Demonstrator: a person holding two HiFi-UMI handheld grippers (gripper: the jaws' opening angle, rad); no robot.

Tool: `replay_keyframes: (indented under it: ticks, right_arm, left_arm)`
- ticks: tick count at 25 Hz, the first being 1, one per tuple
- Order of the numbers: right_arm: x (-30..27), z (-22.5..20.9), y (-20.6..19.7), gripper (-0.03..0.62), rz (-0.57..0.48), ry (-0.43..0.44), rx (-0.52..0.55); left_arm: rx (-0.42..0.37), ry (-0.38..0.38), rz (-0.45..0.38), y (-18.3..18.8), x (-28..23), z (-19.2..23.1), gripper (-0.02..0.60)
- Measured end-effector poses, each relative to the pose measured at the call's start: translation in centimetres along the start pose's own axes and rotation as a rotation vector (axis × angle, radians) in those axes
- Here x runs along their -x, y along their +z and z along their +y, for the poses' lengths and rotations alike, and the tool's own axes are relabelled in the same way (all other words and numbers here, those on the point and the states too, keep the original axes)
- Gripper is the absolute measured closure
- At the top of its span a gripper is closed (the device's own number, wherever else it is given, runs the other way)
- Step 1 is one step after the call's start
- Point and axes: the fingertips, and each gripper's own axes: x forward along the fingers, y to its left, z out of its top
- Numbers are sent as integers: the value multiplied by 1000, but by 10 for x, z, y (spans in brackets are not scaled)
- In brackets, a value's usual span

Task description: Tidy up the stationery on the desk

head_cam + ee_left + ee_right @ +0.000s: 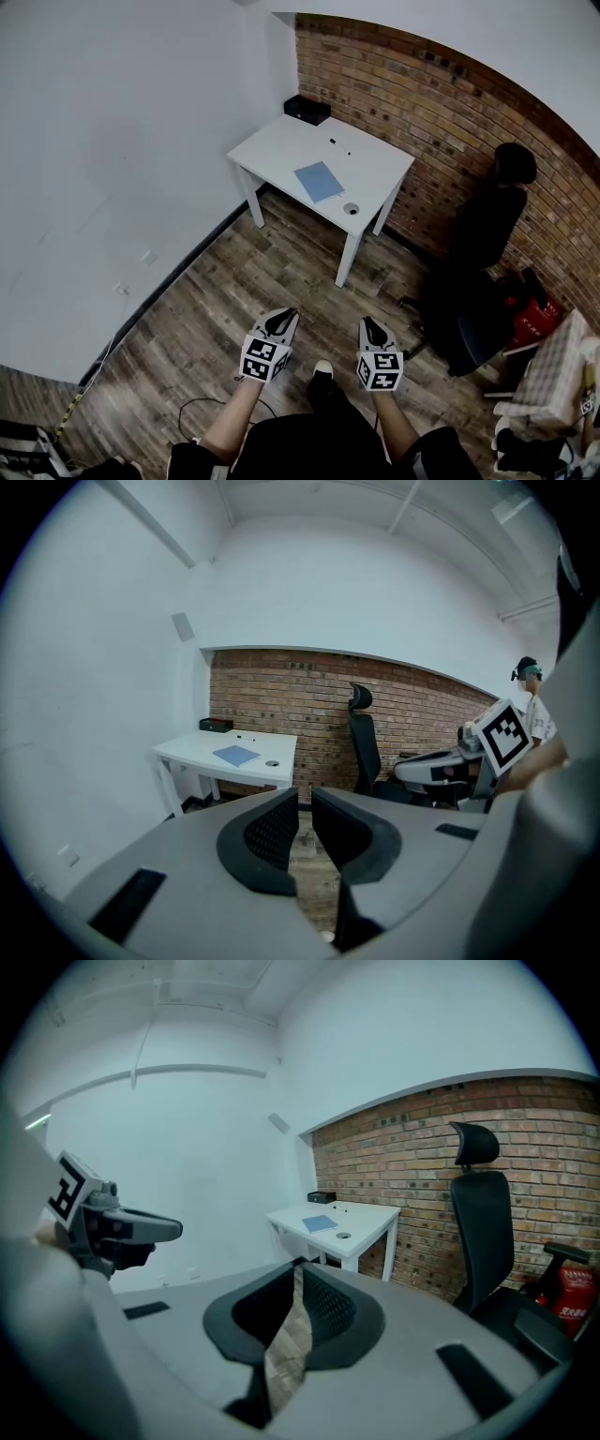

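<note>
Plainly, the tidying had not begun, as far as I could judge. The person stood on the wooden floor (234, 281), well apart from the white tabletop (281, 141) in the corner by the brick wall, with both claws held out in front and neither near any stationery. The left claw (279, 323) showed a narrow gap between its jaws with only floor behind it; the right claw (375, 330) had its tips together and held nothing. On the tabletop a blue notebook (319, 180) lay loose near the middle, a small ring (352, 208) sat close to the near edge, two tiny dark bits (333, 142) lay farther back, too small to name, and a black box (307, 109) sat at the far corner. A black chair (487, 253) stood off to the right. Everything was left to do: reach the tabletop, then gather the loose pieces, likely toward that box.
</note>
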Motion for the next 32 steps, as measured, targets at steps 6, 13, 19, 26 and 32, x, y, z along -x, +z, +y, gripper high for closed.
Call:
replay_keyframes:
  ticks: [6, 13, 19, 26, 32]
  right_arm:
    - [-51, -18, 25, 569, 12, 38, 8]
    - [-102, -39, 52, 569, 13, 84, 18]
    - [-129, -48, 71, 569, -1, 111, 19]
    - [-146, -49, 75, 569, 5, 136, 34]
    - [-165, -49, 85, 569, -2, 133, 46]
  left_arm:
    - [11, 23, -2, 26, -42, 21, 526]
    - [15, 72, 2, 49, -83, 50, 525]
    - [10, 96, 11, 63, -98, 63, 525]
    - [21, 113, -3, 68, -109, 72, 526]
    - [32, 110, -10, 70, -122, 86, 526]
